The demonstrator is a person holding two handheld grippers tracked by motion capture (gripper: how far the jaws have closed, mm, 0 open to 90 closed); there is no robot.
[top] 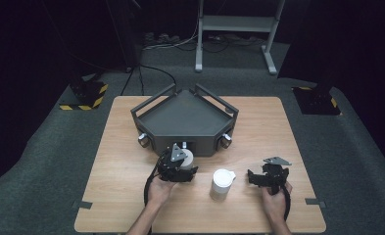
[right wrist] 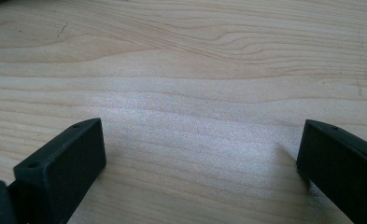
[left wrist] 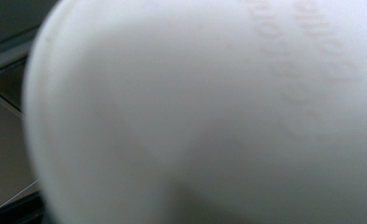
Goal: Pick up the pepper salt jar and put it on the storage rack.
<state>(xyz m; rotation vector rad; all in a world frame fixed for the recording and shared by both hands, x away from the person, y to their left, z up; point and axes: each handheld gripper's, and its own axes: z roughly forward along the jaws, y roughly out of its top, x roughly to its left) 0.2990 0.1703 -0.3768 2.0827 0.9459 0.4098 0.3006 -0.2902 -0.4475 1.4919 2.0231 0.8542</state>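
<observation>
The left gripper point(top: 179, 169) sits just in front of the grey tray point(top: 185, 117), and a white cup point(top: 186, 157) shows beside its grey plate; in the left gripper view the same cup point(left wrist: 209, 112) looms so close that it is blurred, faint raised lettering running up its side. Its fingers are hidden behind the cup, so whether they pinch it or merely surround it cannot be told; the closeness suggests the cup is held or about to be held, probably for moving to or from the tray. A second white cup, the jug point(top: 222, 184) with a small lip at its rim, stands upright on the desk point(top: 116, 161) between the two grippers, apart from both. The right gripper point(top: 268, 176) rests low to the jug's right, and in the right gripper view its fingers point(right wrist: 62, 168) are spread wide over bare wood with nothing between them, which reads as waiting for its turn. The desk is pale wood with visible grain, and bits of tape mark its near edges. Around it lies grey carpet in a dark room, with black-and-yellow striped bases at either side, cables on the floor and a white frame point(top: 236, 24) behind.
</observation>
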